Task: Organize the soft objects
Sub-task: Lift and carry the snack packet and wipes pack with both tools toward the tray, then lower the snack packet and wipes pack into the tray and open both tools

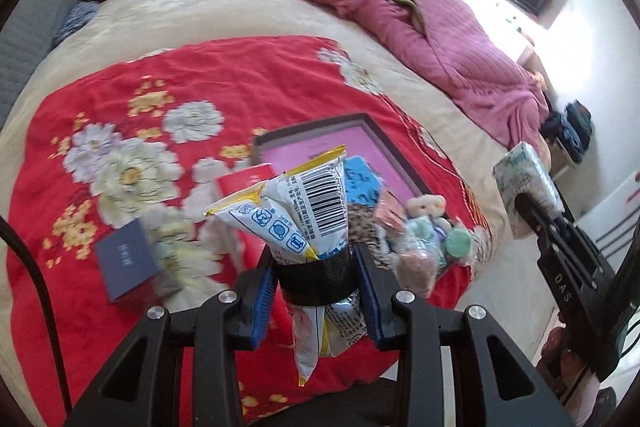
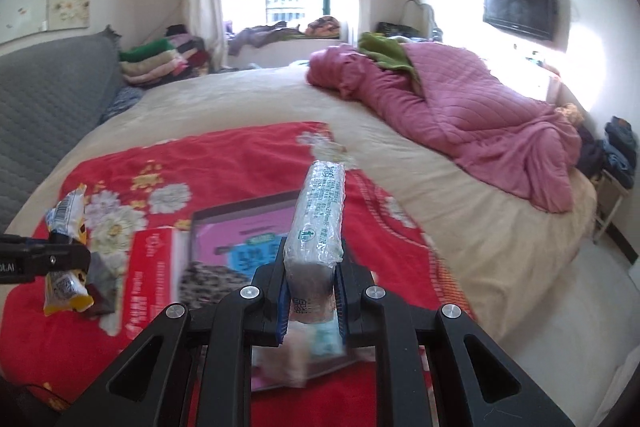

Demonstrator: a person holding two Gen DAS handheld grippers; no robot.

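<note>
While both grippers are loaded and raised over the bed, the transfer step is judged under way.

Left gripper is clamped on a white-and-yellow snack packet, pinched at its black-banded middle so both ends flop free. Right gripper is closed on a clear-wrapped tissue pack, standing upright between the blue pads. Both items hang above the red floral blanket, over or just short of the dark-framed pink tray, which already holds a blue item, a small plush toy and other soft goods; a red box lies beside it. Next move, in my judgement: lower each item onto a free part of the tray and release. Risk noted: the limp packet may slip or drape over the rim.
</note>
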